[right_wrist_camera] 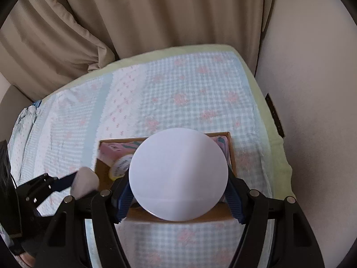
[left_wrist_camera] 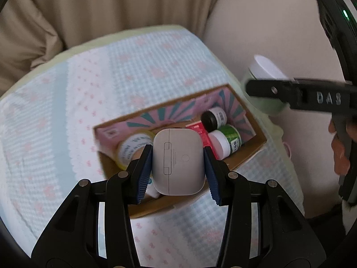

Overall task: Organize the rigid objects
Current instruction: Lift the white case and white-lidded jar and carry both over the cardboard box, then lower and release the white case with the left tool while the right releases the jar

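My left gripper (left_wrist_camera: 178,168) is shut on a white earbud case (left_wrist_camera: 178,162) and holds it above an open cardboard box (left_wrist_camera: 256,148). The box holds a tape roll (left_wrist_camera: 131,150), a black-capped bottle (left_wrist_camera: 214,117), a green jar with a white lid (left_wrist_camera: 225,140) and a red packet (left_wrist_camera: 198,130). My right gripper (right_wrist_camera: 178,192) is shut on a jar with a round white lid (right_wrist_camera: 178,174), held above the same box (right_wrist_camera: 232,156). The right gripper and jar (left_wrist_camera: 267,69) also show at the right of the left wrist view. The left gripper's fingers (right_wrist_camera: 64,182) show at lower left of the right wrist view.
The box sits on a bed with a pale blue checked cover with pink flowers (right_wrist_camera: 189,98). Beige curtains (right_wrist_camera: 133,17) hang behind. A cream wall (right_wrist_camera: 312,89) runs along the right edge of the bed.
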`<state>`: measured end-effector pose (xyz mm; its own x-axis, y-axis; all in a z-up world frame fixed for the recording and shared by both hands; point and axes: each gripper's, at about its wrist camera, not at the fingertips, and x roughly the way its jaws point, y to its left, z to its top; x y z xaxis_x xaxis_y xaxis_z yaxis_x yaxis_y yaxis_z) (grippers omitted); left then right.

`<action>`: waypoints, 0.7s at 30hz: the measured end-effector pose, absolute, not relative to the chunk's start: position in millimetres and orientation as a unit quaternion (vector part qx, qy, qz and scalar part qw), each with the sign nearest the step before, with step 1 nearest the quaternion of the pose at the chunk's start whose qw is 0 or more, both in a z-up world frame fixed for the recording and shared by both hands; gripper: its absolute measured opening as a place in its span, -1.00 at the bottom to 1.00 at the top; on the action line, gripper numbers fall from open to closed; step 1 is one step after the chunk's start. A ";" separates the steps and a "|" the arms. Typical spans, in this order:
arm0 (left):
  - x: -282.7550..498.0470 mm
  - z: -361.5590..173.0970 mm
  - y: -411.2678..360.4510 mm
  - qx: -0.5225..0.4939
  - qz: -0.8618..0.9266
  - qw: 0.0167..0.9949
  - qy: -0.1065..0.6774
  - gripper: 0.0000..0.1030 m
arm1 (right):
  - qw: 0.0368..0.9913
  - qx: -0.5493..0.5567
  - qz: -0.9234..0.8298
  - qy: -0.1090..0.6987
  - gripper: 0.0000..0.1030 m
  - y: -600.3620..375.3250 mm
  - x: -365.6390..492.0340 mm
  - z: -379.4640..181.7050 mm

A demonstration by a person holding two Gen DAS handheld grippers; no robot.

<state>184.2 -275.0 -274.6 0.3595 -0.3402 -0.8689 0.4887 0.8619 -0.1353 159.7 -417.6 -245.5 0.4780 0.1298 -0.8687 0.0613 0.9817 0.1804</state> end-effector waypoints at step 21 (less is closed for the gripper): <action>209.5 -388.3 -321.3 0.138 -0.262 0.749 0.593 -0.20 | 0.786 0.157 0.074 0.593 0.30 -421.4 228.0 -361.0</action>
<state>209.5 -321.3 -388.3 0.1590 -0.2273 -0.9608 0.5560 0.8248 -0.1032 228.0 -421.4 -361.0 0.2847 0.3027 -0.9095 0.0689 0.9399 0.3344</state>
